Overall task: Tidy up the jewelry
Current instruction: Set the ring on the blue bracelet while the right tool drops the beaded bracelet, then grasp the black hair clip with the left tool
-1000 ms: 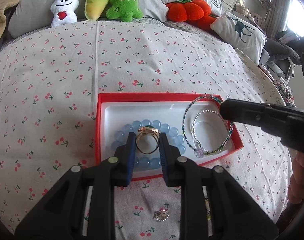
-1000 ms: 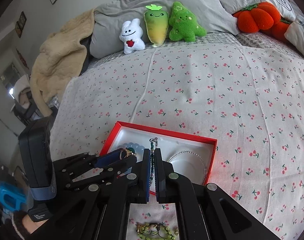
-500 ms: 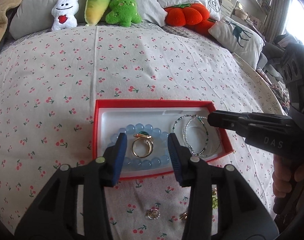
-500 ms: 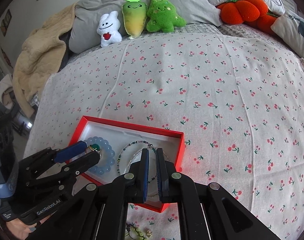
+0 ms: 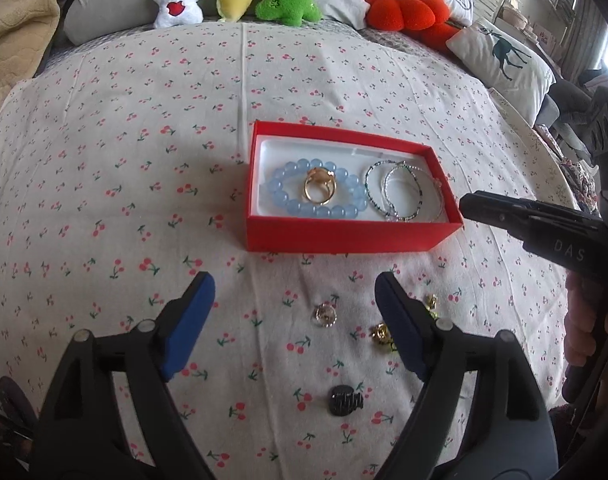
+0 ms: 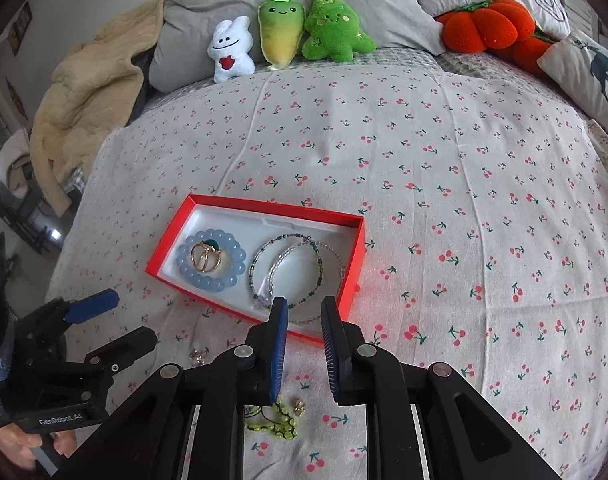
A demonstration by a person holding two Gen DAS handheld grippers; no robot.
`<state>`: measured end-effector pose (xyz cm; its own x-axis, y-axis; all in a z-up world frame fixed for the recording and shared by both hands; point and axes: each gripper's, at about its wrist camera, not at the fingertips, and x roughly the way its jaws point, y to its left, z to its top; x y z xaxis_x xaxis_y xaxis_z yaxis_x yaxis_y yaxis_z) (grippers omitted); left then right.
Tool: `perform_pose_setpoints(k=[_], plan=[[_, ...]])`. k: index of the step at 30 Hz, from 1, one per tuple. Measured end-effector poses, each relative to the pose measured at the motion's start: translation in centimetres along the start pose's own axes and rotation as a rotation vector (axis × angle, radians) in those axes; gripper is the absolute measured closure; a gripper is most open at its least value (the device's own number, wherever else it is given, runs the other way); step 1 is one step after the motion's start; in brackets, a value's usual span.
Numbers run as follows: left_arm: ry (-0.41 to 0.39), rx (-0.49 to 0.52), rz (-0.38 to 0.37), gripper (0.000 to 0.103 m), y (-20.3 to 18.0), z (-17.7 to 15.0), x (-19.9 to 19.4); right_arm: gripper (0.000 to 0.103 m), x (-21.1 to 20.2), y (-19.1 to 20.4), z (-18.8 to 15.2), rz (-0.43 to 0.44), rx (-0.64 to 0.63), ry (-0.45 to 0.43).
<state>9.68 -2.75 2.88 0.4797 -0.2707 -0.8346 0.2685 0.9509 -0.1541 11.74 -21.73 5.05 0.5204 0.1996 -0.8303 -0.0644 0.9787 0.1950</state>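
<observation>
Left wrist view: bed with cherry-print sheet [image 5: 103, 152], red box [image 5: 344, 236] mid-scene, just past the fingertips.
Left gripper [image 5: 293, 320]: jaws spread wide, nothing between them, above the sheet on the near side of the box.
Loose items near left gripper: small clear ring [image 5: 325, 315] between the fingers; gold earring [image 5: 380, 333] just beside the right finger; black hair clip [image 5: 345, 399] nearer the camera.
Box, left part: blue bead bracelet [image 5: 281, 196] lying flat, gold ring [image 5: 320, 190] inside its loop.
Box, right part: thin bead bracelets [image 5: 400, 192], overlapping loops, flat on the white liner.
Right gripper from this view: comes in from the right, tip just beside the box's near right corner; gap can't be judged here.
Right wrist view: right gripper [image 6: 302, 346]: jaws parted to a moderate gap, nothing held, tips over the near right rim of the box [image 6: 263, 208].
Under right gripper: green bead bracelet [image 6: 277, 420] and a gold earring [image 6: 299, 407] on the sheet, outside the box.
Left side of this view: left gripper [image 6: 121, 320], wide, near the box's near left corner.
Far edge: white, yellow-green and green plush toys [image 6: 279, 36] in a row against grey pillows; orange pumpkin plush [image 6: 484, 26] at far right.
</observation>
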Motion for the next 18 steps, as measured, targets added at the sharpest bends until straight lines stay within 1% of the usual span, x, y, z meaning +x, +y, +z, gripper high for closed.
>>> perform_pose_setpoints(k=[2, 3, 4, 5, 6, 8, 12, 16, 18], plan=[[0.020, -0.010, 0.012, 0.020, 0.2, -1.0, -0.3, 0.076, -0.6, 0.0, -0.7, -0.003, 0.004, 0.003], [0.030, -0.015, 0.019, 0.020, 0.3, -1.6, -0.5, 0.066, -0.9, 0.0, -1.0, -0.005, 0.008, 0.004], [0.040, -0.022, 0.022, 0.020, 0.5, -2.1, -0.6, 0.044, -1.2, 0.0, -1.4, -0.008, 0.015, 0.006], [0.052, -0.033, 0.022, 0.020, 0.7, -2.7, -0.7, 0.037, -1.6, -0.1, -1.7, -0.009, 0.026, 0.002], [0.066, -0.044, 0.022, 0.020, 0.9, -3.2, -0.7, 0.034, -2.1, -0.1, -2.1, -0.011, 0.035, -0.006], [0.094, -0.062, 0.021, 0.020, 1.2, -4.2, -0.8, 0.034, -2.5, -0.1, -2.8, -0.020, 0.050, 0.015], [0.148, -0.079, 0.016, 0.020, 1.4, -5.9, -0.8, 0.033, -2.4, -0.6, -4.8, -0.022, 0.111, 0.097], [0.165, -0.087, -0.022, 0.020, 1.4, -7.0, -1.0, 0.033, -1.8, -1.2, -7.0, -0.024, 0.172, 0.169], [0.172, -0.081, -0.040, 0.020, 1.3, -7.6, -0.9, 0.033, -1.3, -1.3, -7.9, -0.028, 0.176, 0.199]])
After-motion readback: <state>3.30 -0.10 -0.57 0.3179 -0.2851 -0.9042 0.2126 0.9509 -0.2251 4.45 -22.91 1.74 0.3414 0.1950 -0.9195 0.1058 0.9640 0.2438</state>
